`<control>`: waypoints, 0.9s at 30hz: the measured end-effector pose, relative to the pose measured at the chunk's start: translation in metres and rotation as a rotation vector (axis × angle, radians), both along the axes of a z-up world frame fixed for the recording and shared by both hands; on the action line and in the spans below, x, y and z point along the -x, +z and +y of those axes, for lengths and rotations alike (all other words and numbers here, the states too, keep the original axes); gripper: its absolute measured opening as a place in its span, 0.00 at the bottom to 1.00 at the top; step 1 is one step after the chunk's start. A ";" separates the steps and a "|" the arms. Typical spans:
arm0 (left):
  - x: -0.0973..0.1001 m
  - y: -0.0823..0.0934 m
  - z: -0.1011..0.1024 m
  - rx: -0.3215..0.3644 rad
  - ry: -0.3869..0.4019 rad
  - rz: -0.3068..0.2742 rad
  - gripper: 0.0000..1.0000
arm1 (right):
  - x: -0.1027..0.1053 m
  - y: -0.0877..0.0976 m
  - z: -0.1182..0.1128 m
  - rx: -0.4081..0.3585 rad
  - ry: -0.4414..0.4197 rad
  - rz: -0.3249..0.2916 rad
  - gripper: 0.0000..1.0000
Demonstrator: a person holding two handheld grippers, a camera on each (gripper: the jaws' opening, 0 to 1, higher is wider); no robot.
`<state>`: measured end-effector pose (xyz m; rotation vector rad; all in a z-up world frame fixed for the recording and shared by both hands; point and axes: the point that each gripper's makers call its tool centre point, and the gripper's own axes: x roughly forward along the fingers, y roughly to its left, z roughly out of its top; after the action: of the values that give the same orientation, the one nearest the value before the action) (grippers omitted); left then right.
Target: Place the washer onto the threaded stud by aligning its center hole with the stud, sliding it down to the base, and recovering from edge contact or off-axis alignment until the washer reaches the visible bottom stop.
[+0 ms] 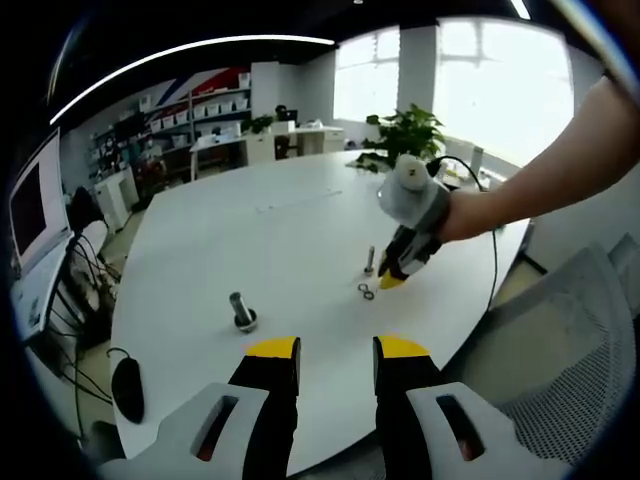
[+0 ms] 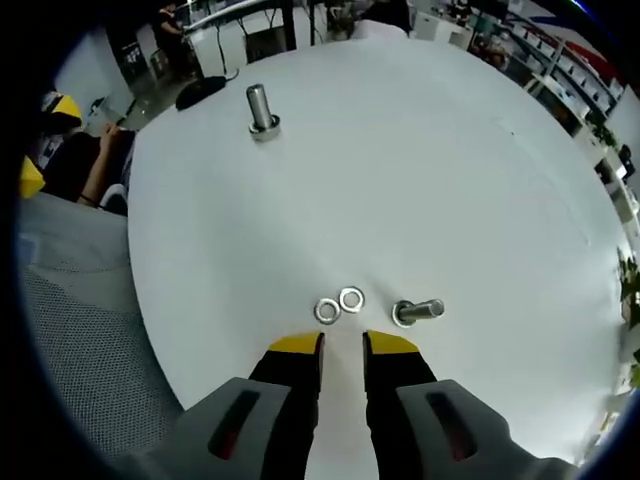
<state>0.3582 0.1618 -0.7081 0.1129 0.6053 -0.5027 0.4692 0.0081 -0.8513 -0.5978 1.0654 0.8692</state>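
A round white table carries two washers touching side by side, a bolt laid flat just beside them, and a second bolt standing upright, well apart.

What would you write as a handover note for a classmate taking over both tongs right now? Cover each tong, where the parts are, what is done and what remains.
Left tongs: open, empty, held back above the near table edge.
Right tongs: open, empty, low over the table just short of the two washers.
Two washers lie flat side by side on the white table. Beside them stands one stud; a second stud stands farther off, nearer the left tongs.
Done: nothing placed; both studs look bare.
Left: pick up a washer, centre its hole over a stud, slide it down to the base, and re-align if it catches on an edge.
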 end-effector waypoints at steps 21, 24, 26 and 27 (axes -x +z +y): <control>-0.001 -0.001 0.000 0.003 0.003 0.004 0.27 | 0.000 -0.016 0.010 0.024 0.027 0.028 0.18; -0.001 -0.002 -0.001 0.002 0.002 0.005 0.27 | -0.002 -0.016 0.011 0.024 0.022 0.033 0.18; -0.001 -0.001 -0.001 0.002 0.001 0.004 0.27 | -0.003 -0.017 0.011 0.030 0.028 0.033 0.17; -0.001 -0.001 -0.001 0.002 0.001 0.004 0.27 | -0.003 -0.017 0.011 0.032 0.033 0.033 0.17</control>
<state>0.3594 0.1606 -0.7094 0.1094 0.6087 -0.5029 0.4722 0.0192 -0.8679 -0.6313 1.1033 0.8948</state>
